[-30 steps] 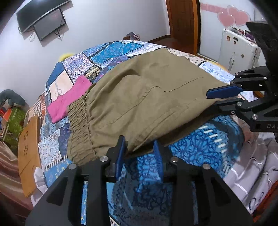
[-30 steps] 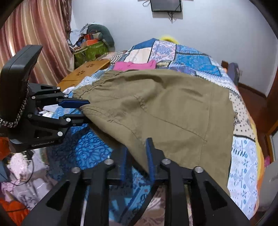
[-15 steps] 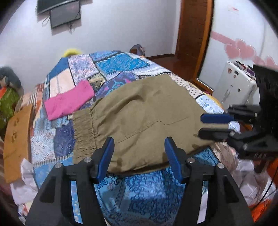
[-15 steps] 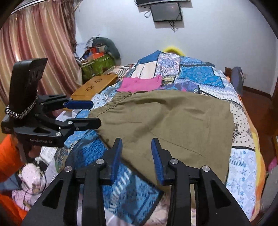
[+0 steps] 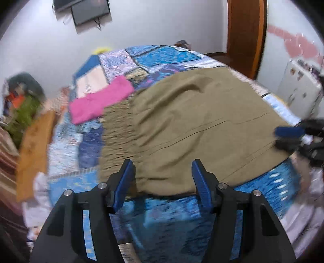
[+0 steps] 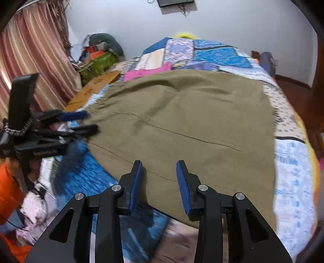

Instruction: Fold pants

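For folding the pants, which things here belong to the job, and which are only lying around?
Belong to the job:
- olive pants, lying on the patchwork bedspread
- left gripper, open
- right gripper, open

Lying around:
- pink garment
- wooden lap table
- wall TV
- striped curtain

- A patchwork quilt (image 5: 162, 56) covers the bed.
- A pink cloth (image 5: 99, 101) lies flat on the quilt.
- A wooden tray (image 5: 34, 153) sits at the bed's edge.
- A dark screen (image 5: 89, 10) hangs on the wall.
- A striped curtain (image 6: 32, 52) hangs beside a clutter pile (image 6: 101, 54).
- A white cabinet (image 5: 297, 85) stands near a wooden door (image 5: 245, 30).
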